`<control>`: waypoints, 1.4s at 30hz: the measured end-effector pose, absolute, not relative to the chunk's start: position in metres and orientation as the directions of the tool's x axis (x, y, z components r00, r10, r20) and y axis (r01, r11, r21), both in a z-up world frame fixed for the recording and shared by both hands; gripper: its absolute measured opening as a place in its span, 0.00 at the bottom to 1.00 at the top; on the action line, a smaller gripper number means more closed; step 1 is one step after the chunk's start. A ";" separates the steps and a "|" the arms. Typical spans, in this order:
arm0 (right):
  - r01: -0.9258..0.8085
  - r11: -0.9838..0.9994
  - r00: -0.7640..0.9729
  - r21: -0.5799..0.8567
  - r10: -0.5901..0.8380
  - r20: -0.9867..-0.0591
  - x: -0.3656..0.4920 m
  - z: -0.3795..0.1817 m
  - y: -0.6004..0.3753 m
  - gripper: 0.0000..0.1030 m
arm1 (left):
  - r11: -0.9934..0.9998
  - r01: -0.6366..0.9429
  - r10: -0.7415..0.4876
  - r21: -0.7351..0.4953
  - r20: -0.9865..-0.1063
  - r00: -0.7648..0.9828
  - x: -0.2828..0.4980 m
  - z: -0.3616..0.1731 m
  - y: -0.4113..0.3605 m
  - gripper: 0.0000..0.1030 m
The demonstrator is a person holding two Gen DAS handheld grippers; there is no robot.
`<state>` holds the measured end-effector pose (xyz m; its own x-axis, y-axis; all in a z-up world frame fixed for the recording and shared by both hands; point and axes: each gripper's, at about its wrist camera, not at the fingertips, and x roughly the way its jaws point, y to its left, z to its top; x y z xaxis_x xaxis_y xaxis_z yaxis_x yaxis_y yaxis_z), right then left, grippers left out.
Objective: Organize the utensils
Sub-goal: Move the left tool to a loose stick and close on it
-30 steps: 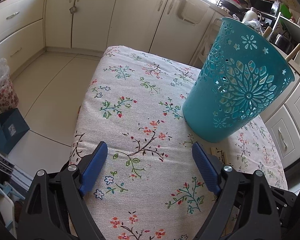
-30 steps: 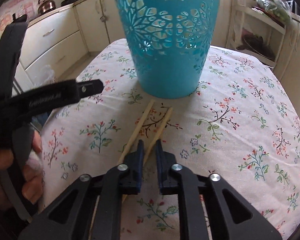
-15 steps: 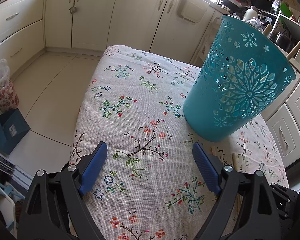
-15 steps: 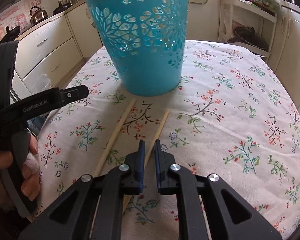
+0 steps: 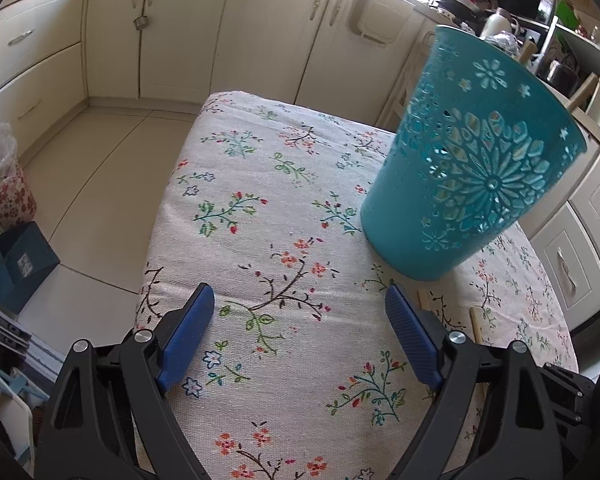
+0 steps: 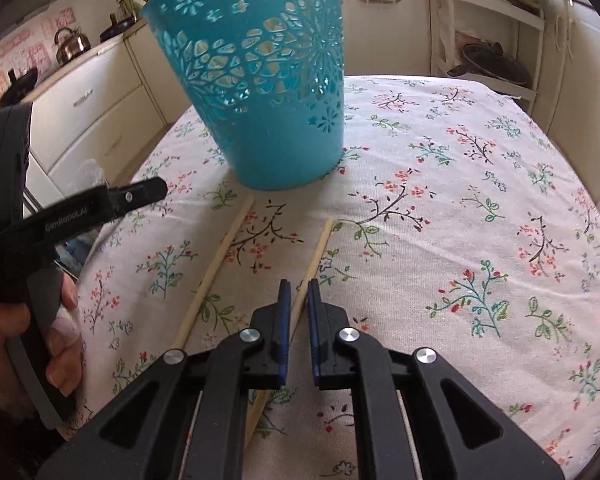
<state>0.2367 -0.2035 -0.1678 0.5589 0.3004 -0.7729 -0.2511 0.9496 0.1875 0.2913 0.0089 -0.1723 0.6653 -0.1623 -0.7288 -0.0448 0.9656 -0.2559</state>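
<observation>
Teal basket (image 6: 260, 92) stands on floral tablecloth (image 6: 480, 208). Right gripper (image 6: 297, 300) jaws narrow, straddling one of two wooden chopsticks (image 6: 320, 244); grip uncertain. Left gripper (image 5: 300, 320) jaws wide, empty.

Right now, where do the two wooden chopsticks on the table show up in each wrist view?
Left wrist: only the two wooden chopsticks' ends show, lower right, past the right finger.
Right wrist: centre, one lying left, the other running between the nearly closed tongs.
Shared landmark: the teal cut-out plastic basket.

Both wrist views low over tablecloth (image 5: 284, 216), sharing teal basket (image 6: 268, 92), opposite sides
</observation>
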 end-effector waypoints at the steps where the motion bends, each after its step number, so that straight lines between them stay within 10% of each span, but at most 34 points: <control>1: -0.247 0.948 0.558 0.202 0.310 -0.770 0.238 -0.168 -0.205 0.09 | 0.969 -0.032 -0.163 -0.244 -0.732 0.661 0.291 -0.171 0.005 0.81; 12: -0.243 0.939 0.553 0.244 0.341 -0.760 0.239 -0.169 -0.210 0.09 | 0.985 0.169 -0.125 -0.023 -0.772 0.623 0.285 -0.166 -0.079 0.78; 19: -0.243 0.936 0.550 0.256 0.350 -0.758 0.240 -0.169 -0.212 0.10 | 0.981 0.191 -0.119 -0.006 -0.800 0.588 0.294 -0.173 -0.092 0.22; 23: -0.246 0.935 0.550 0.256 0.352 -0.757 0.241 -0.169 -0.214 0.11 | 0.987 0.138 -0.148 -0.081 -0.796 0.587 0.288 -0.172 -0.076 0.07; 34: -0.299 0.942 0.558 0.152 0.301 -0.773 0.241 -0.169 -0.198 0.16 | 0.966 0.043 -0.230 -0.255 -0.772 0.593 0.271 -0.175 -0.026 0.12; 42: -0.290 0.945 0.560 0.152 0.296 -0.774 0.241 -0.168 -0.199 0.16 | 0.976 0.101 -0.216 -0.195 -0.777 0.592 0.277 -0.173 -0.048 0.39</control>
<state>0.2411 -0.1989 -0.1683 0.5596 0.2961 -0.7741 -0.2902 0.9449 0.1516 0.2766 -0.0483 -0.1725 0.5916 -0.2165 -0.7767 0.1011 0.9756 -0.1949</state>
